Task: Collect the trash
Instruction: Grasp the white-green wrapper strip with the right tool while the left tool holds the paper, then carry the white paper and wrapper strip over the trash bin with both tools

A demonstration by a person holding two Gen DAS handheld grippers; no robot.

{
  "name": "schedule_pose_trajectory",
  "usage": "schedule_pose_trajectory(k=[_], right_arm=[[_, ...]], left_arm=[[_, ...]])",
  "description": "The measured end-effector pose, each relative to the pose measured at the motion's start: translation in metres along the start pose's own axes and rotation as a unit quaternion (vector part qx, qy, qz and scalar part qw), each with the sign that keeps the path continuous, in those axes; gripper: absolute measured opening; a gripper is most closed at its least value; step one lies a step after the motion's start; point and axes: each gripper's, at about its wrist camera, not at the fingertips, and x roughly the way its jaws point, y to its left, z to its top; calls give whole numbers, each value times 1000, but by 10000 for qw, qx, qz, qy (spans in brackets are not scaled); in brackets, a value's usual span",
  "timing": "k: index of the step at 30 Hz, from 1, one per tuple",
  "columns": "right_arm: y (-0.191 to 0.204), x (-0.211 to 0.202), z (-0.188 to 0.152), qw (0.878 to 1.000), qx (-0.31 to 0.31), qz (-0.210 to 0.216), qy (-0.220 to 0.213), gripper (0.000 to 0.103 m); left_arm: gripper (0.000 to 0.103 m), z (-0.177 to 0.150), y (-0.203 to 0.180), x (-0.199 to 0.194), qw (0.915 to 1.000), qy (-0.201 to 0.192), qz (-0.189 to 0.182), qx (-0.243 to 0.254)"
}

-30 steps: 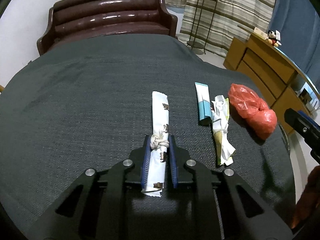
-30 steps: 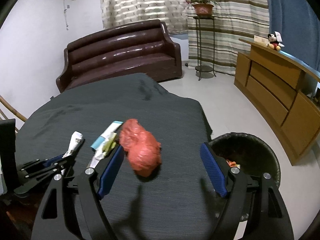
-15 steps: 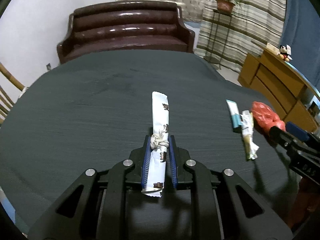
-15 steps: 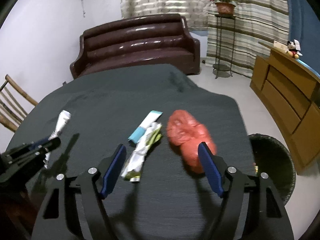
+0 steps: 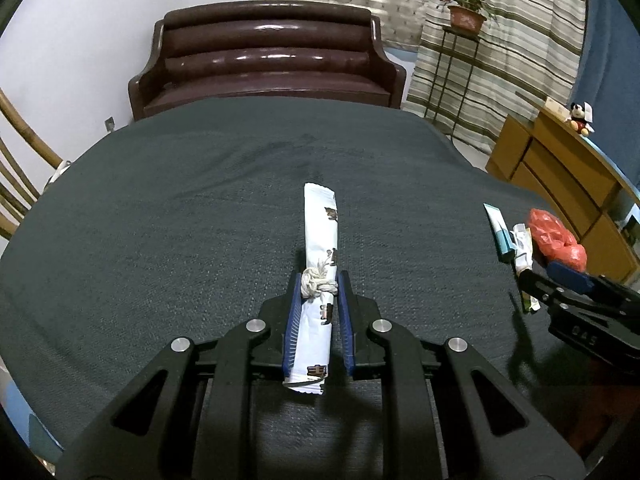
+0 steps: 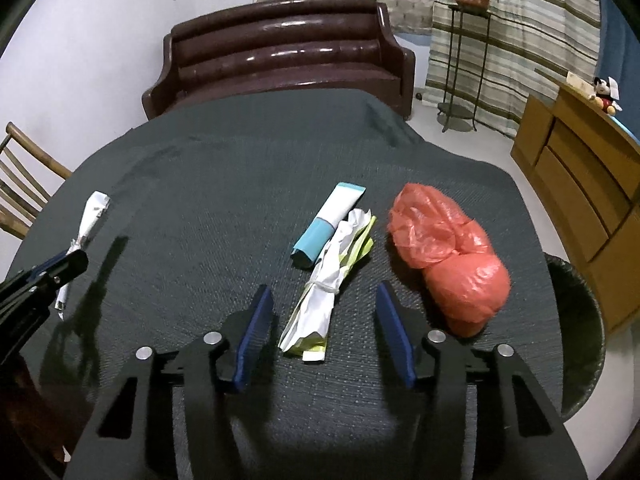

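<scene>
left gripper (image 5: 318,286) clamped on roll (image 5: 320,240) | right gripper (image 6: 324,300) closing, wrapper (image 6: 320,300) between jaws, untouched | bag (image 6: 448,256) beside, by table (image 6: 224,184) edge | bin (image 6: 576,320) beyond

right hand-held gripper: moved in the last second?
Yes. The right hand-held gripper shifted left, away from the bin and red bag; it now straddles the tied wrapper, jaws closing, pads not touching it.
</scene>
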Motion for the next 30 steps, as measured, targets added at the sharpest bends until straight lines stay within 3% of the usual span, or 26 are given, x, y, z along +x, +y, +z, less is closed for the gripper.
schedule_pose_trajectory(k=[9,30], right_arm=[[3,4,-5,9998,44,51,191,25],[4,-26,-10,9996,89,0,-252,21]], left_arm=[[17,0,1,4,9999,7,-117,47],[17,-3,-8,-1,9981,4,-558,246]])
